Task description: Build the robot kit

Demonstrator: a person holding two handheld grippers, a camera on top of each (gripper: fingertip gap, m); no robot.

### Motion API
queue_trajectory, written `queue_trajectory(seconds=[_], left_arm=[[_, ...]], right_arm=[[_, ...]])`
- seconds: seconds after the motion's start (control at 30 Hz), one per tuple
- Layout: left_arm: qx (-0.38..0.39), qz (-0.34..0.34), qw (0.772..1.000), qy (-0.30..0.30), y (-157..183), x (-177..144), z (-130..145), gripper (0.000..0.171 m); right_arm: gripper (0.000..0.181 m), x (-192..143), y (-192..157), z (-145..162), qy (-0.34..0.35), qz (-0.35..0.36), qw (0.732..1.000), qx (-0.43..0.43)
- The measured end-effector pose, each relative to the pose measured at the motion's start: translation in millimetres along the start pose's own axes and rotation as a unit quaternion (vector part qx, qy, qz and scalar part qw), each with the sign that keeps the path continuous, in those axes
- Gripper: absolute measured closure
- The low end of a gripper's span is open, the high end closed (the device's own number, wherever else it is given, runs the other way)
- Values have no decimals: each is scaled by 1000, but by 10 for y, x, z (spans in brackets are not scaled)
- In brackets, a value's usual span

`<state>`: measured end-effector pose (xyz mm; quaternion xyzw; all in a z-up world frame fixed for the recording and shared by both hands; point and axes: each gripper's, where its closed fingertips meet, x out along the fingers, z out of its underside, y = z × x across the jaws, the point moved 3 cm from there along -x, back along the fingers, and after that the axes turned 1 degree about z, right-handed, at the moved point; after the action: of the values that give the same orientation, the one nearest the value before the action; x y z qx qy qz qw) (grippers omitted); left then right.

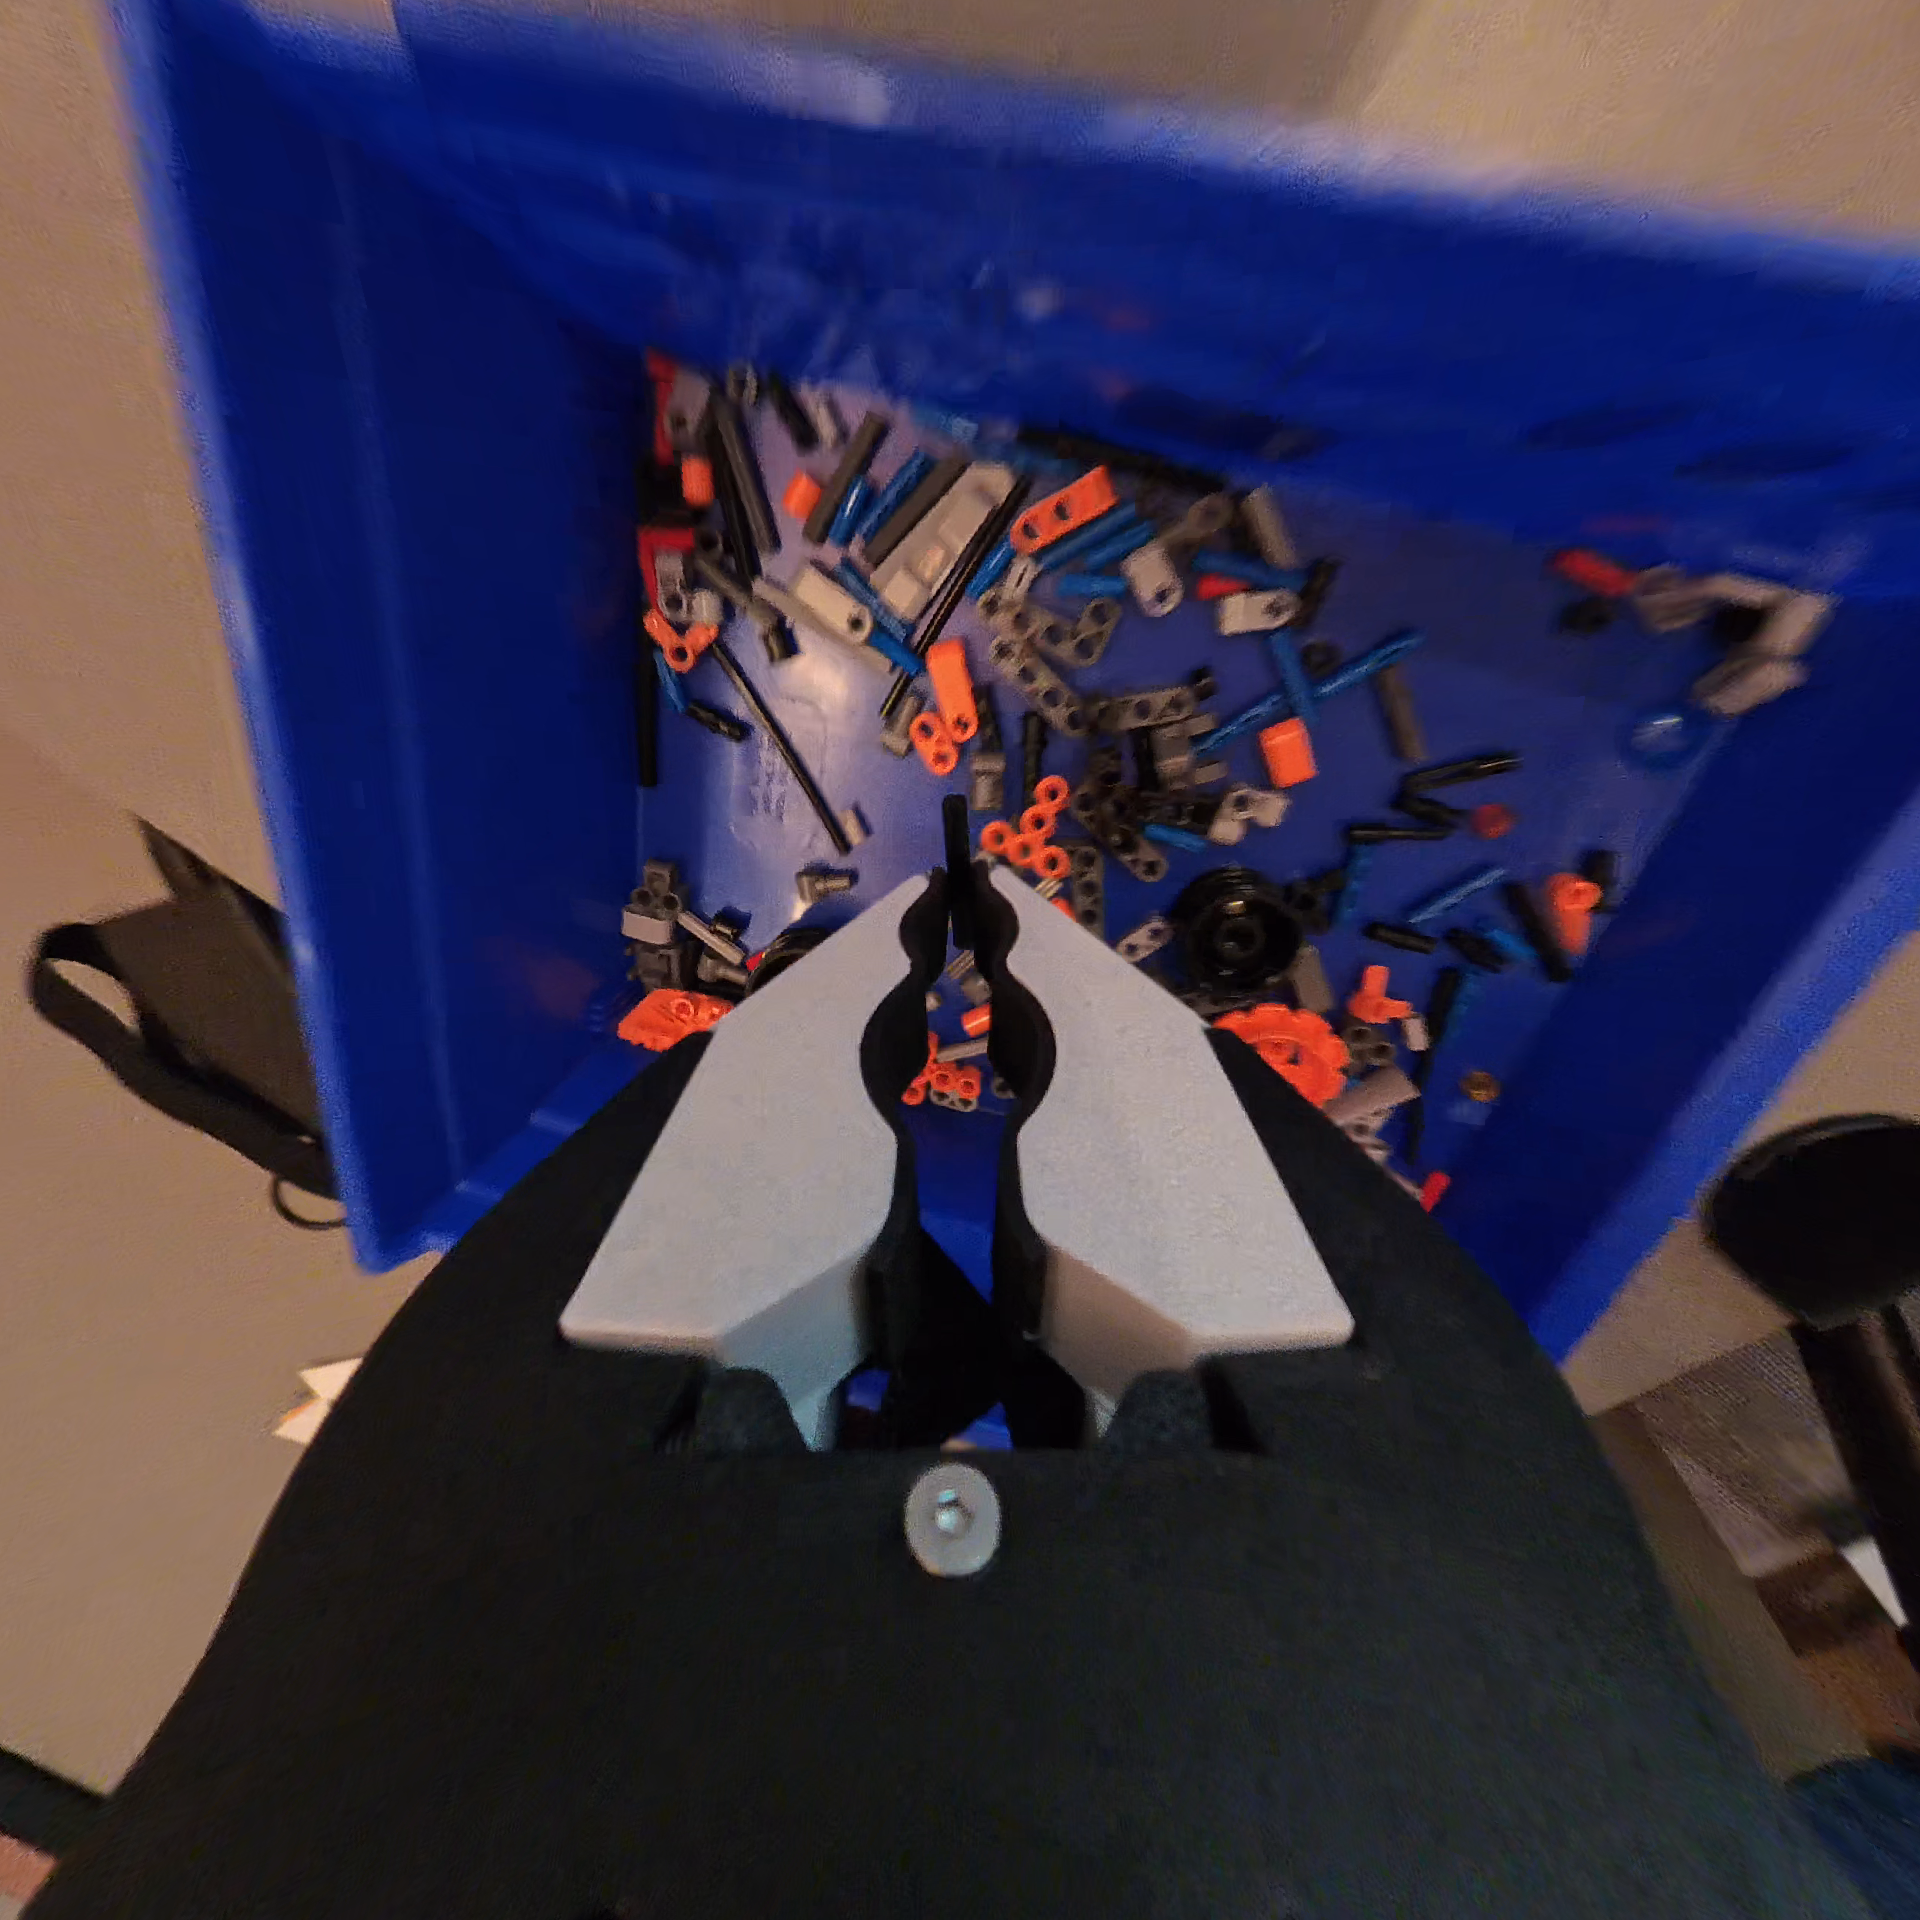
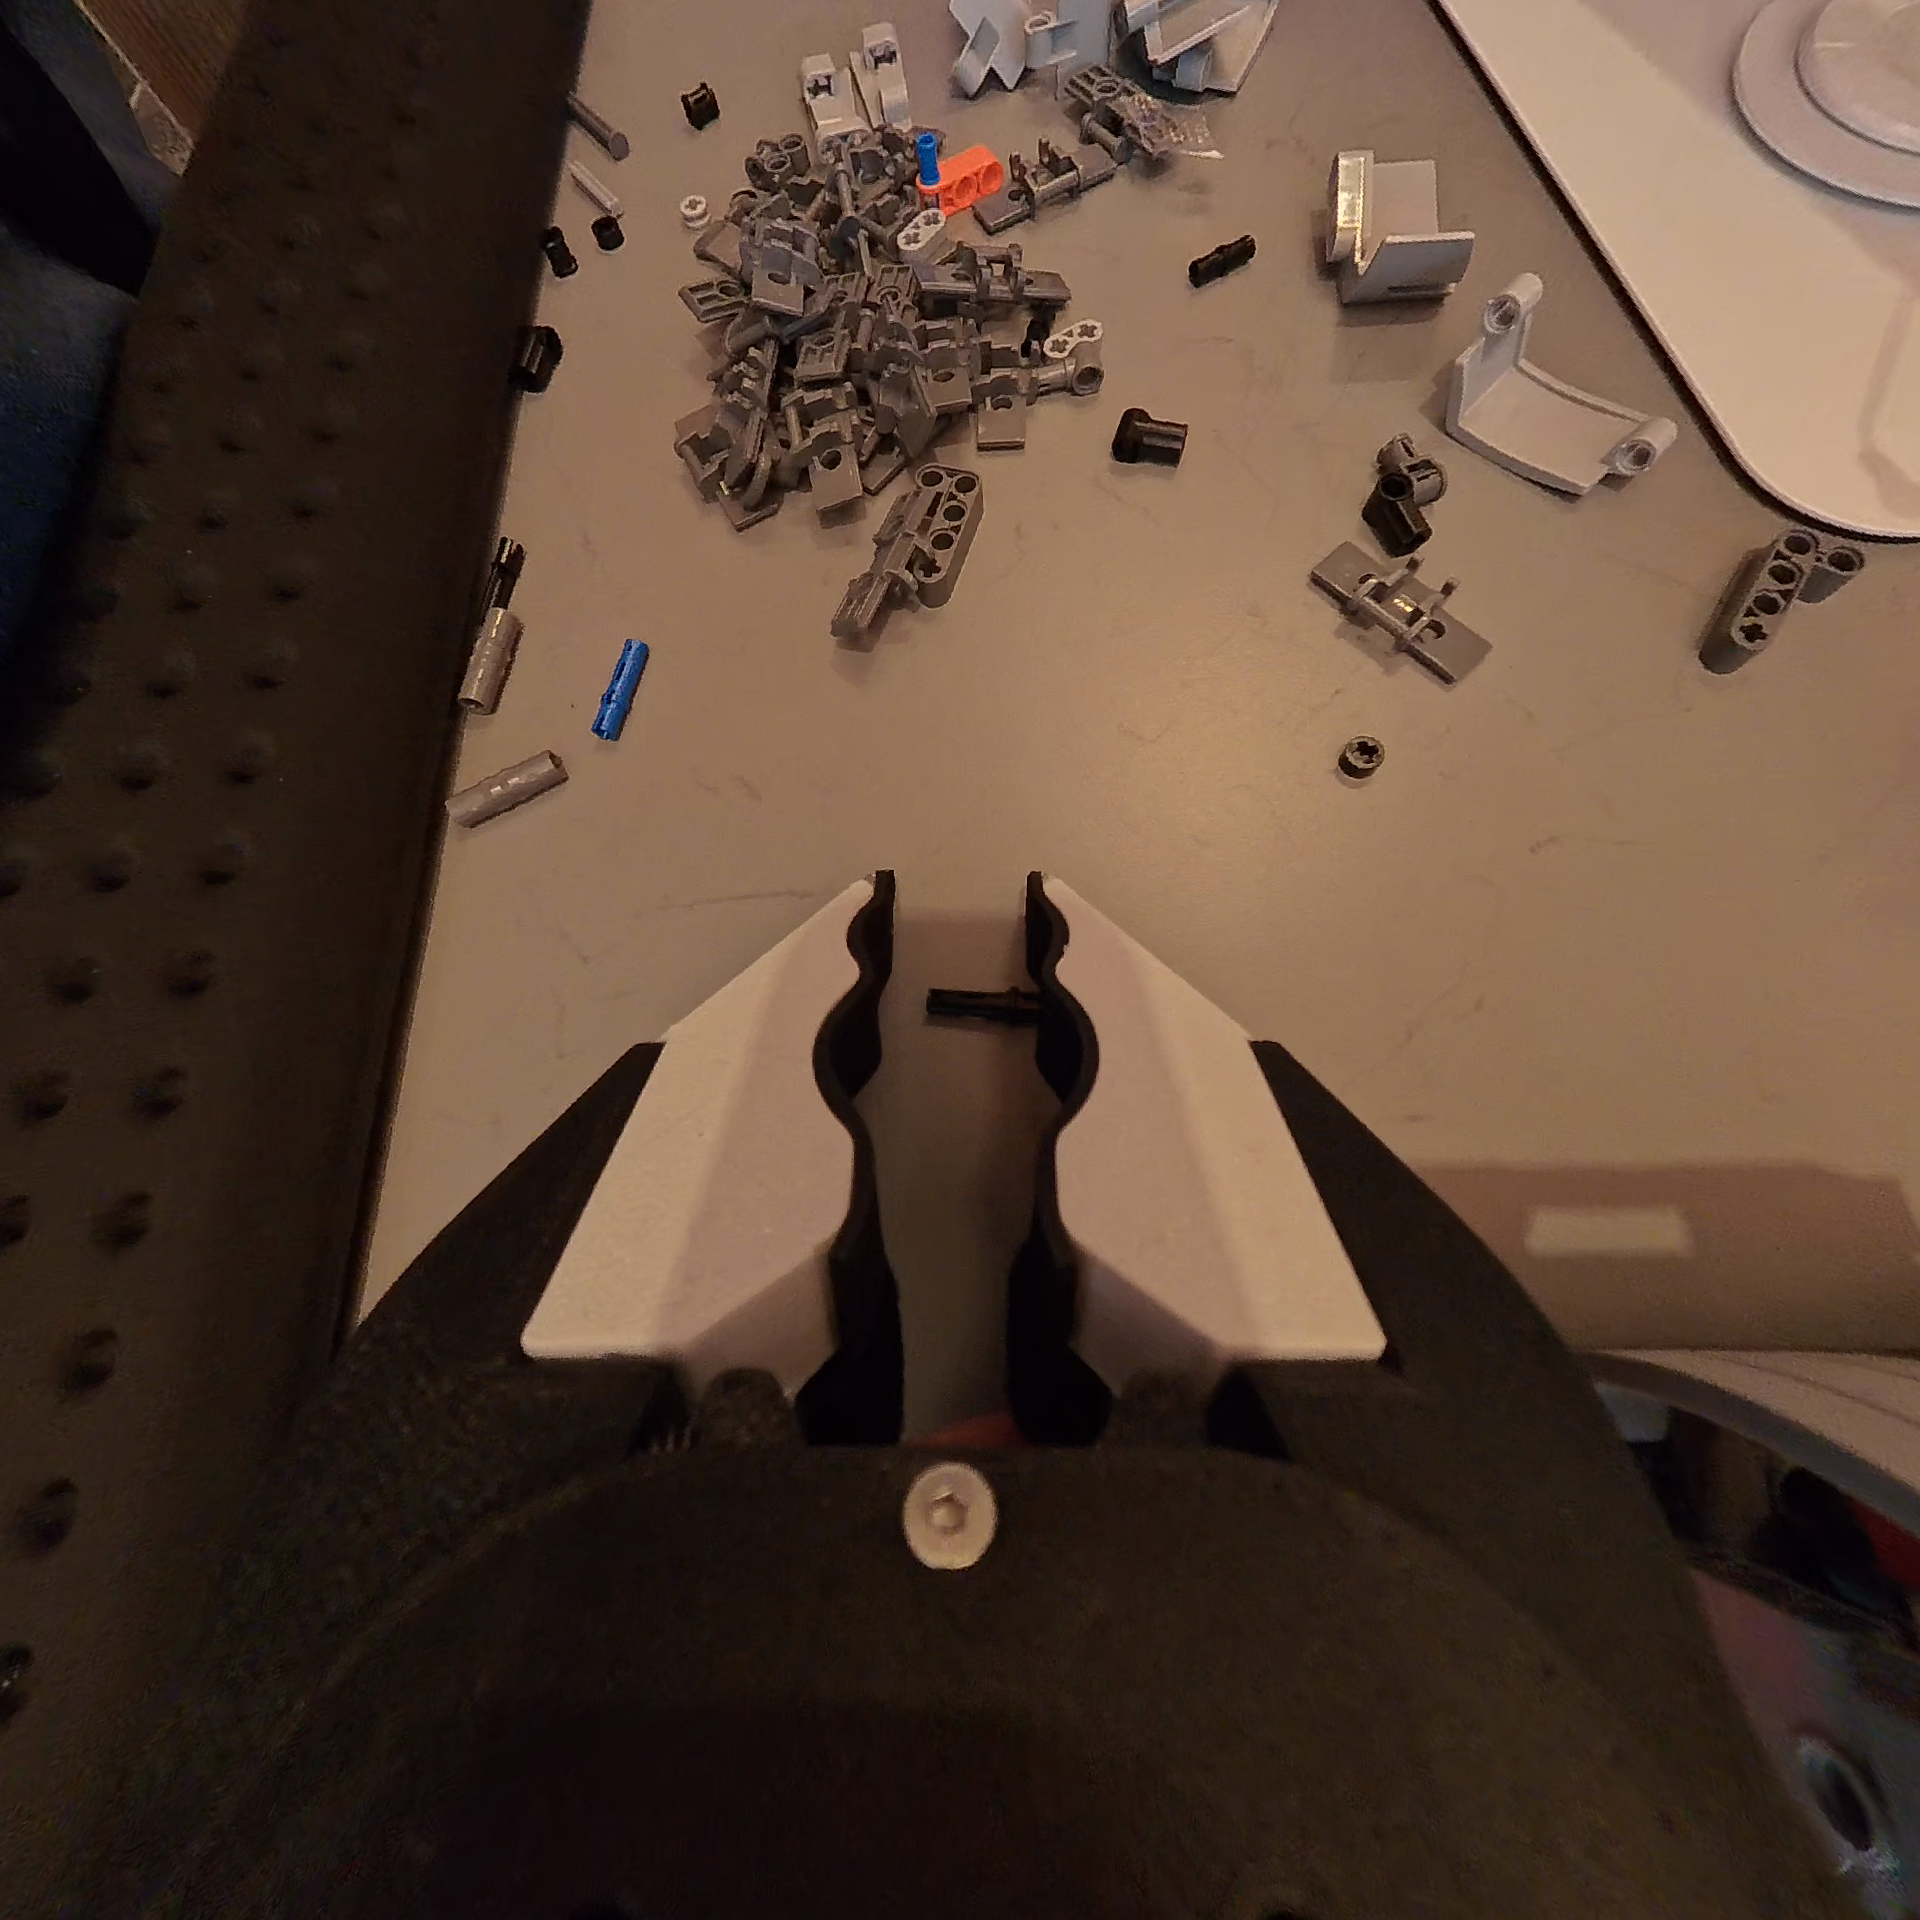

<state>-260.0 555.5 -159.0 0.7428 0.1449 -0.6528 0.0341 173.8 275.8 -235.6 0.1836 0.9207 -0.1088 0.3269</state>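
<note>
Beige table (image 2: 1039,727) stretches under my right gripper (image 2: 958,883), scattered with small plastic building parts. That gripper hangs just above the surface with its jaws parted and nothing clamped; a short black pin (image 2: 977,1002) lies flat on the table between them, its right end at the right pad, and I cannot tell whether it touches. Beyond the pin sits a heap of dark grey parts (image 2: 873,343), with an orange piece (image 2: 968,175) at the heap's far edge and a blue pin (image 2: 620,689) lying to the heap's near left. A black studded beam (image 2: 260,520) runs along the left side of the heap.

My left gripper (image 1: 958,883) is over a blue bin (image 1: 416,623), jaws closed on a thin black peg (image 1: 956,842) that stands up out of the tips. On the bin's floor beneath the peg lies a jumble of orange, blue, grey and black pieces, among them a black wheel (image 1: 1236,930) just right of the gripper tips and an orange gear (image 1: 1288,1049) near it.
</note>
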Motion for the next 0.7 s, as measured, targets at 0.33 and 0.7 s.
queue_trajectory(seconds=[0.33,0.7], left_arm=[[215,60,968,116,1729,-404,-1176,168],[316,128,936,92,2802,339,-1650,162]], right_arm=[[158,10,-16,11,-5,2,1000,-8],[158,9,-44,14,-5,-2,1000,-19]])
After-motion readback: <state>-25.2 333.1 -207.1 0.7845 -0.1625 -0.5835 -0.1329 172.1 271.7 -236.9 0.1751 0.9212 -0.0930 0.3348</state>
